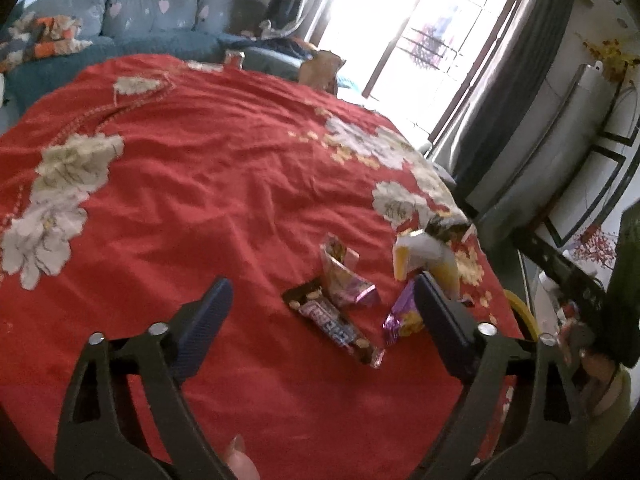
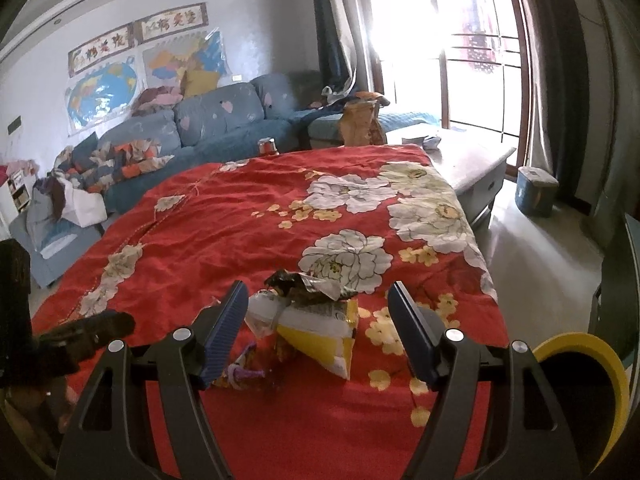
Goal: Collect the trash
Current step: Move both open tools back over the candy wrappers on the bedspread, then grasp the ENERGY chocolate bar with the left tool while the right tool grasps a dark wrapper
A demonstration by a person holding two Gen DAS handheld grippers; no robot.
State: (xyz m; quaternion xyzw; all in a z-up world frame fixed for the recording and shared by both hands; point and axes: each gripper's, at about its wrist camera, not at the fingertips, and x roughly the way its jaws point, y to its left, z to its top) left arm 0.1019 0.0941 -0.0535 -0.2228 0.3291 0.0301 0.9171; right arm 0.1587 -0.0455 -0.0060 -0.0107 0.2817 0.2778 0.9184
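Red floral cloth (image 1: 208,184) is covering the work surface, and all the trash is lying on it near the corner closest to both tongs. The left gripper (image 1: 324,300) is hovering with its jaws spread wide and nothing between them. Directly ahead of its gap, 1 dark candy-bar wrapper (image 1: 332,322) is lying flat, with 1 pink folded wrapper (image 1: 344,276) touching its far end. Beside the right-hand finger of this tool, 1 purple wrapper (image 1: 402,316) is lying partly hidden behind the pad.

The right gripper (image 2: 316,328) is also standing fully open and empty. Between its fingers and slightly ahead, 1 yellow-and-white snack bag (image 2: 320,328) is resting crumpled, with 1 dark torn foil piece (image 2: 304,282) sitting on its far side. The purple wrapper (image 2: 240,374) is showing just under the left-hand finger of this tool. Right of the same tool, off the cloth edge, the yellow rim of a bin (image 2: 592,356) is visible; whether it is the collection container cannot be confirmed.

Judged step: approach, before the first grasp. The next move is likely calling for lowering the right tongs around the snack bag and closing on a raised fold, since flat film is tending to slip. The left tongs would need a steep descent to pinch the candy-bar wrapper's raised edge without catching the cloth.
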